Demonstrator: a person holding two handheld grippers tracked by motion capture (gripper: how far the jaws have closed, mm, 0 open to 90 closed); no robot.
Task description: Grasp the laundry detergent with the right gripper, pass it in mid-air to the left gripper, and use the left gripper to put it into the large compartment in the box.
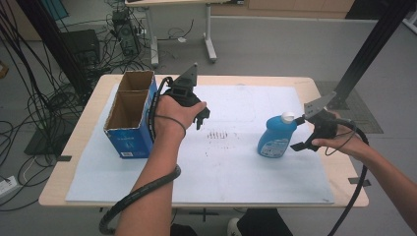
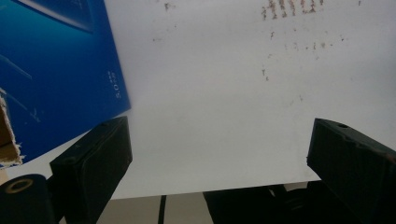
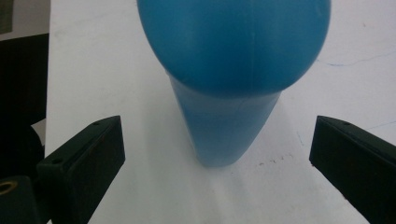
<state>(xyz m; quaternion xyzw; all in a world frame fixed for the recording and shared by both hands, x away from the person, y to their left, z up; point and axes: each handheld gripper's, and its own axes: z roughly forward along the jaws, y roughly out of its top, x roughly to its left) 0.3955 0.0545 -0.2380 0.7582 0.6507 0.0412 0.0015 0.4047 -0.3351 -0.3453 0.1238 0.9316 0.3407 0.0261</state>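
Right gripper [image 3: 217, 163], jaws apart, faces the upright blue bottle [image 3: 233, 70]; left gripper [image 2: 219, 163], jaws apart, hovers beside the open cardboard box [image 1: 129, 114].

The bottle [image 1: 276, 137] is bright blue with a white cap and a blue-and-white front label. The box [image 1: 132, 114] is deep blue outside with white lettering, and plain brown cardboard inside. The sheet [image 1: 236, 162] covering the tabletop [image 1: 88, 105] is white with a patch of small dark brown specks; the tabletop is pale wood. Both sets of fingers [image 3: 84, 163] are matt black.
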